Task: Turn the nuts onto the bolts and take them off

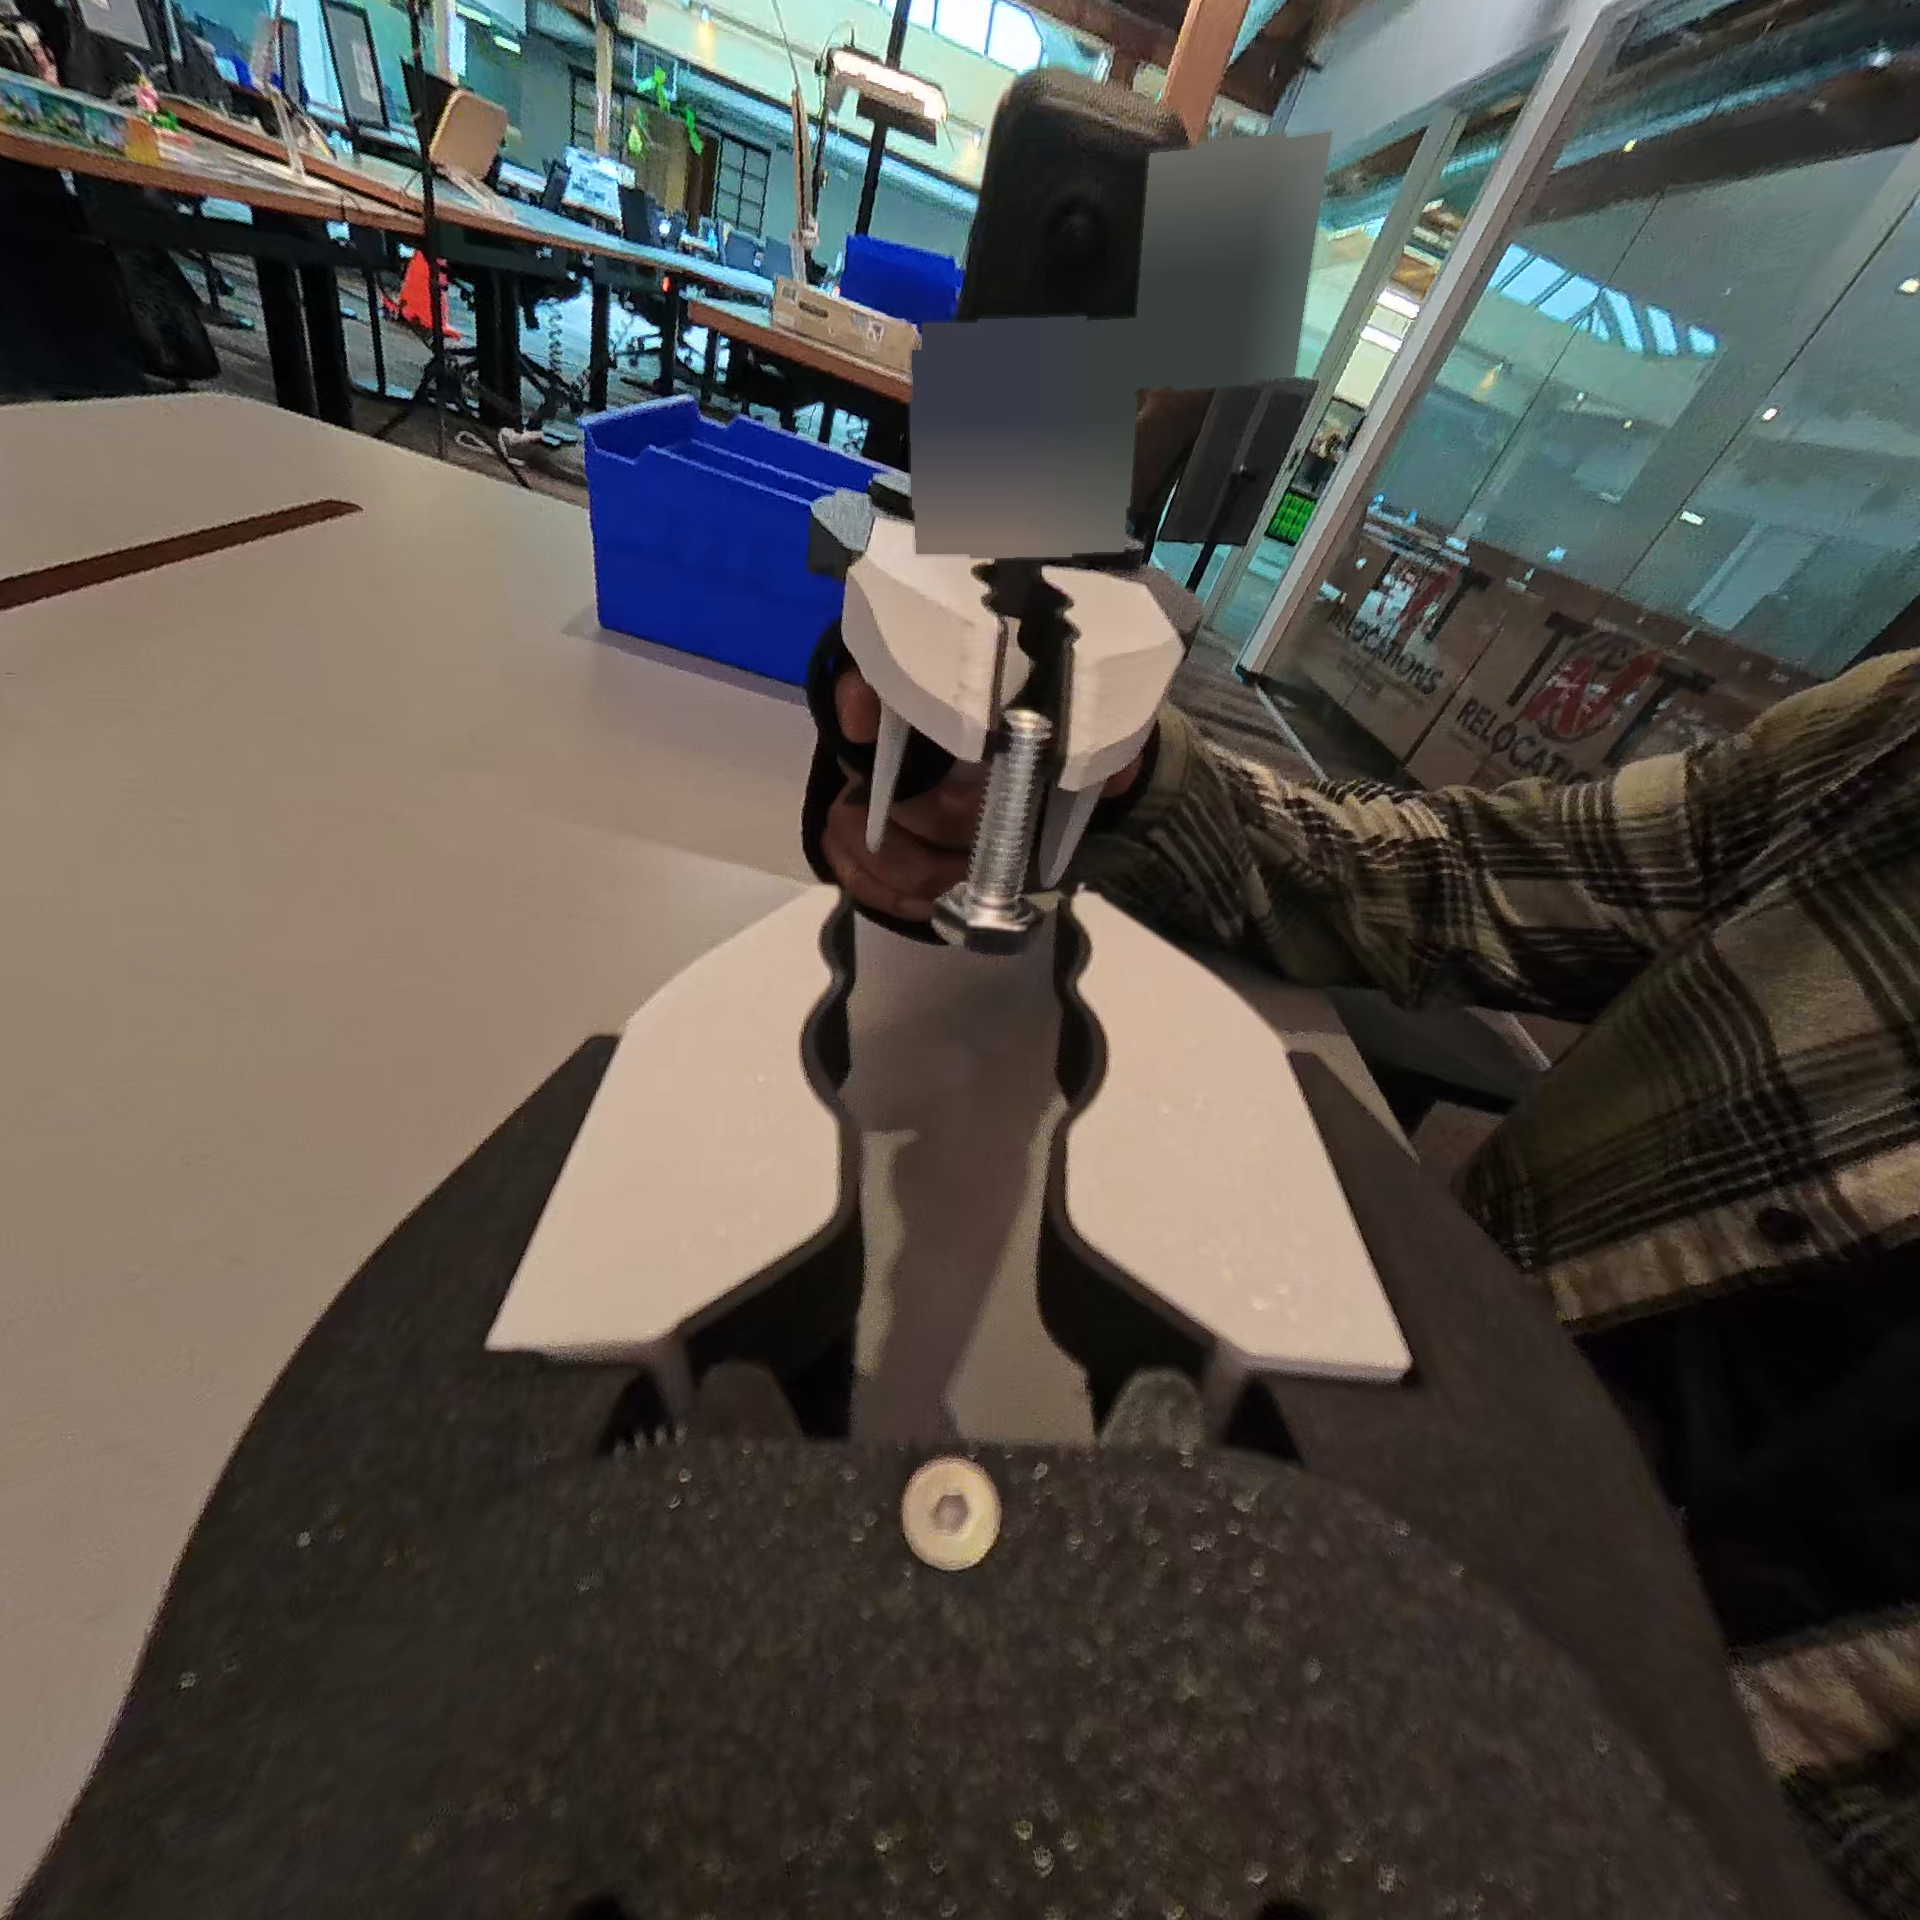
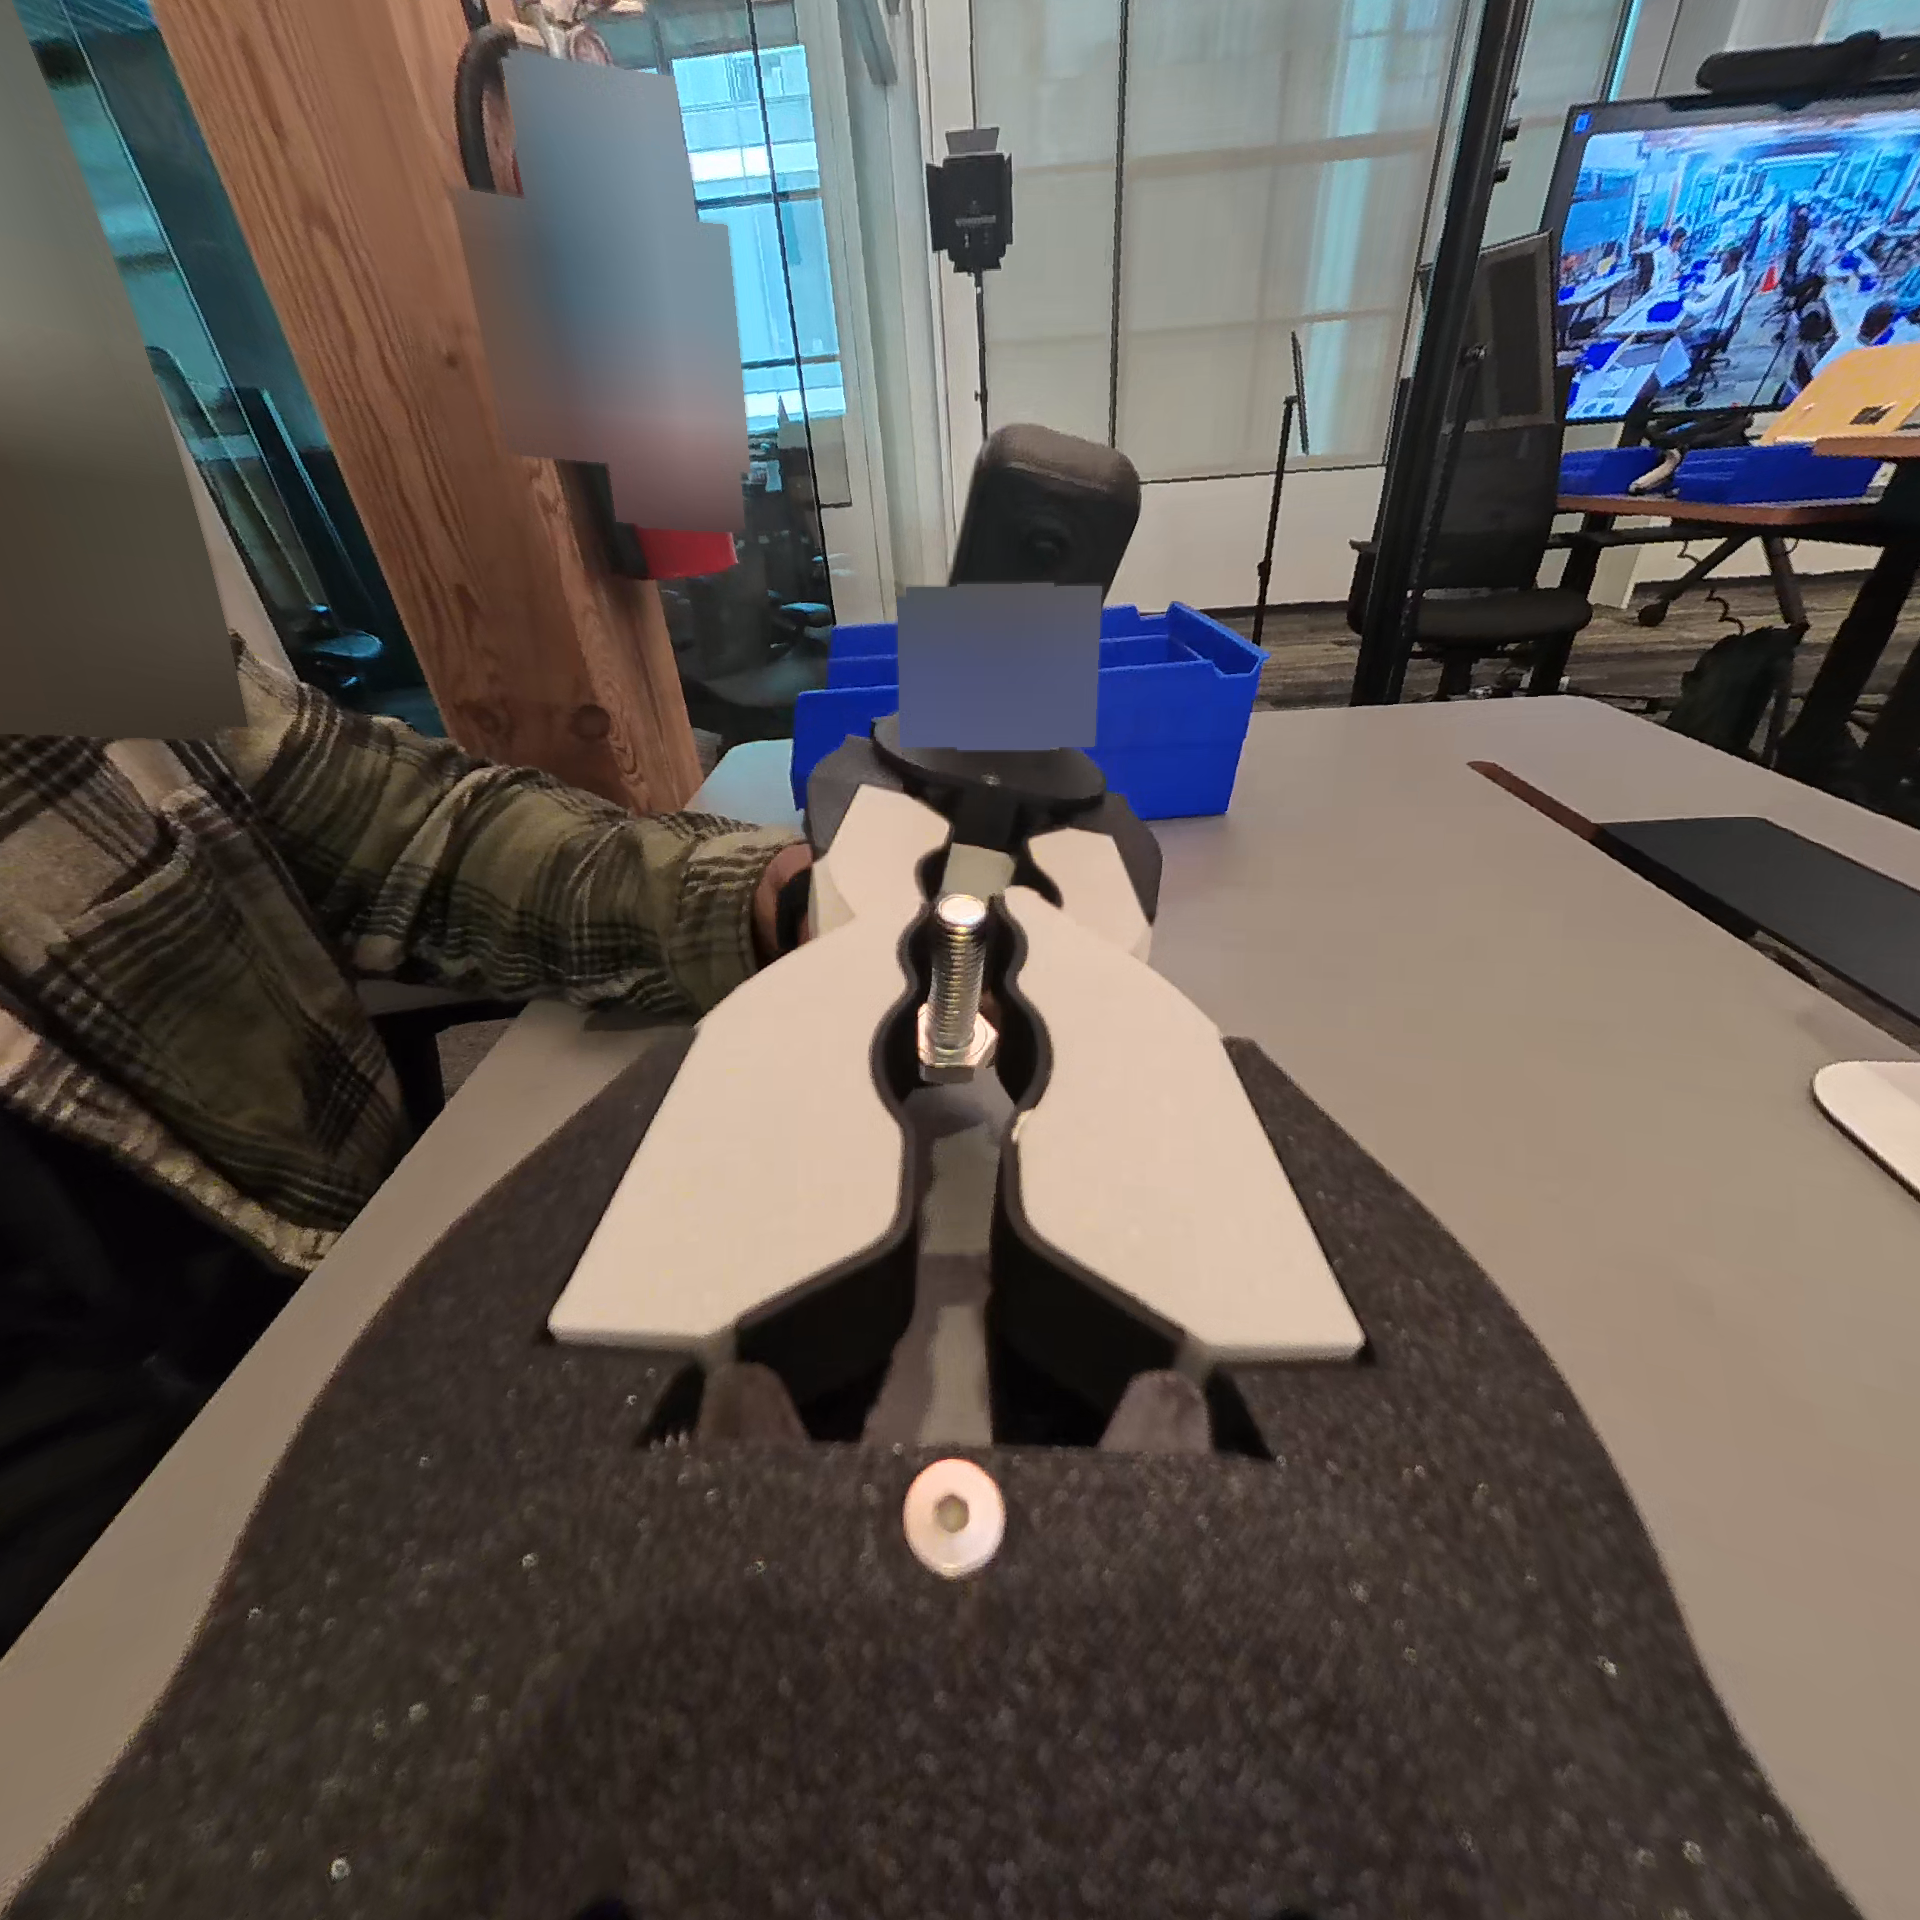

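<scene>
A silver bolt (image 2: 954,987) sits between the fingers of my right gripper (image 2: 961,935), which is shut on its hex end in a notch. The threaded shaft points away toward my left gripper (image 2: 966,883), which faces it. In the left wrist view the bolt (image 1: 1003,810) runs from the right gripper (image 1: 971,847) down to the tips of my left gripper (image 1: 951,925). The left jaws are open, with the hex piece (image 1: 977,925) in the gap and not gripped. I cannot tell whether the hex piece is the bolt's head or a nut.
Both grippers hover over a grey table (image 1: 312,831). Stacked blue bins (image 1: 717,540) stand at its far edge (image 2: 1174,707). A person's plaid sleeve (image 1: 1455,883) reaches in from the side. A black pad (image 2: 1766,883) and a white object (image 2: 1870,1122) lie on the right. Both grippers' tips are close together, under 4 cm apart. It is some 30 centimeters from my left tips to the white object (image 2: 1870,1122).
</scene>
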